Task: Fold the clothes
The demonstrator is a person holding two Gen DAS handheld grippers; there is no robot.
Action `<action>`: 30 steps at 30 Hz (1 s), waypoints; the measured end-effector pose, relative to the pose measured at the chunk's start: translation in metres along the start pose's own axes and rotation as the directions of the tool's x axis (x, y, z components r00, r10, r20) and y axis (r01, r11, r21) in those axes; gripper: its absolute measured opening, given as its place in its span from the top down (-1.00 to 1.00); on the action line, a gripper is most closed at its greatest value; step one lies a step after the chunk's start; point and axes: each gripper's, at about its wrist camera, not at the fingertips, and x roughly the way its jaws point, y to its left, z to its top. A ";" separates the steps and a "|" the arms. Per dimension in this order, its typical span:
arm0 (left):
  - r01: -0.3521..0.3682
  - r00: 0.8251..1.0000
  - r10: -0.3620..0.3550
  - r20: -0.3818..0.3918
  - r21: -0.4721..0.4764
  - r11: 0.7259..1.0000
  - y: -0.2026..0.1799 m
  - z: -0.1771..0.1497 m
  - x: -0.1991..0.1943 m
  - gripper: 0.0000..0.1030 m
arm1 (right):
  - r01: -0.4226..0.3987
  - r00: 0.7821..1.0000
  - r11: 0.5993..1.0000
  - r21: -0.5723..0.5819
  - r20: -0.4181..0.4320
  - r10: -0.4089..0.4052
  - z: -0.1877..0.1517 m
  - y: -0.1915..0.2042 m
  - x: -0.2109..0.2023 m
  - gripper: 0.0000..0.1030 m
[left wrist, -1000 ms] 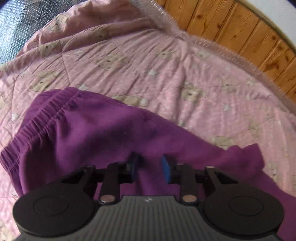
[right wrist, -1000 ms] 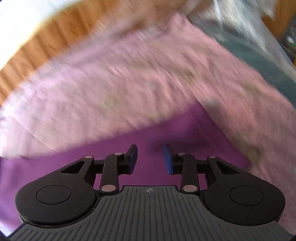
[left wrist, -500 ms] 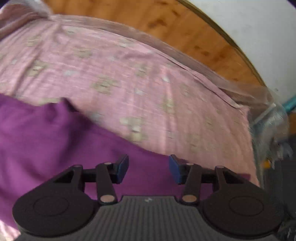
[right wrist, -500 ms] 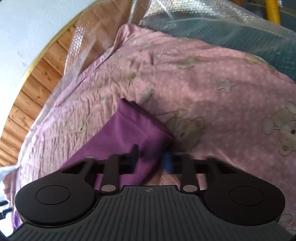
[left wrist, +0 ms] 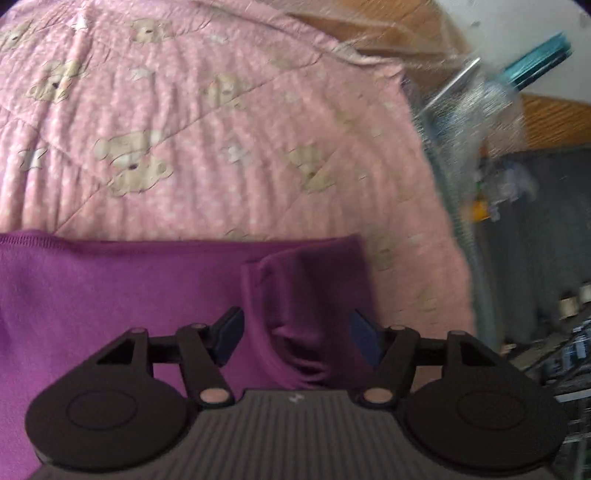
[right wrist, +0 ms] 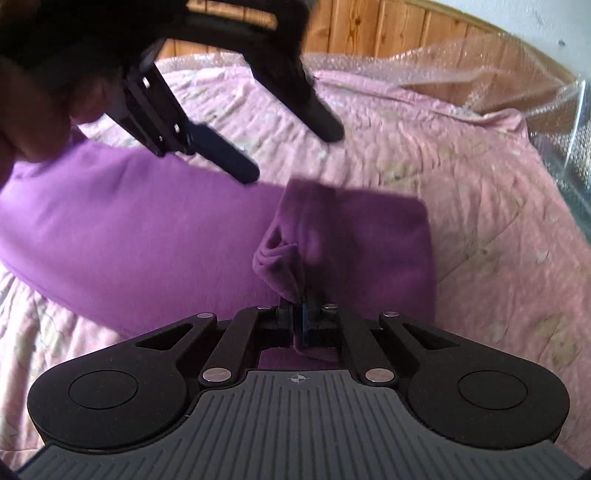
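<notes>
A purple garment (right wrist: 147, 221) lies on a pink bear-print quilt (right wrist: 461, 184). My right gripper (right wrist: 295, 321) is shut on a pinched fold of the purple garment near its end, lifting it a little. My left gripper (left wrist: 295, 332) is open, its jaws set wide over the same raised fold (left wrist: 306, 295) of the garment. The left gripper also shows in the right wrist view (right wrist: 291, 155), held in a hand just above the cloth's far edge.
A wooden headboard (right wrist: 369, 29) runs along the far side. Clear bubble wrap (right wrist: 517, 74) covers the bed's edge at right. Beyond the bed edge in the left wrist view are blurred metal shelving and clutter (left wrist: 517, 184).
My right gripper has closed on the garment's end and raised a fold. My left gripper has swung along the garment to that end and opened wider.
</notes>
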 end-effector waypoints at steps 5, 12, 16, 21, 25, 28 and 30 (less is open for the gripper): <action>-0.077 0.997 0.077 0.024 0.013 0.997 0.007 -0.002 0.023 -0.16 | -0.216 0.975 0.972 0.095 0.067 0.210 0.000 -0.022 -0.025 0.09; -0.178 0.983 0.170 0.064 0.165 0.970 -0.021 -0.024 0.021 -0.02 | -0.152 0.988 0.924 0.351 0.042 0.147 -0.018 -0.057 -0.003 0.60; -0.190 0.980 0.177 0.089 0.165 0.968 -0.026 -0.024 0.006 0.04 | -0.170 0.985 0.928 0.331 0.033 0.169 -0.021 -0.063 -0.009 0.58; -0.163 0.983 0.144 0.113 0.184 0.969 -0.047 -0.032 -0.011 -0.10 | -0.101 0.995 0.895 0.435 0.058 0.084 -0.023 -0.087 -0.023 -0.04; -0.105 0.992 0.095 0.088 0.125 0.987 -0.047 -0.021 -0.016 -0.15 | -0.031 0.999 0.921 0.388 0.005 0.032 -0.023 -0.083 -0.014 0.62; 0.002 0.996 -0.016 0.087 0.156 0.988 -0.063 -0.006 -0.032 -0.67 | 0.021 0.997 0.983 0.185 0.075 -0.035 -0.004 -0.046 -0.041 0.85; 0.039 0.996 -0.054 0.073 0.190 0.981 -0.071 -0.001 -0.041 -0.72 | 0.013 0.989 0.999 0.048 0.145 -0.020 0.009 -0.014 -0.061 0.85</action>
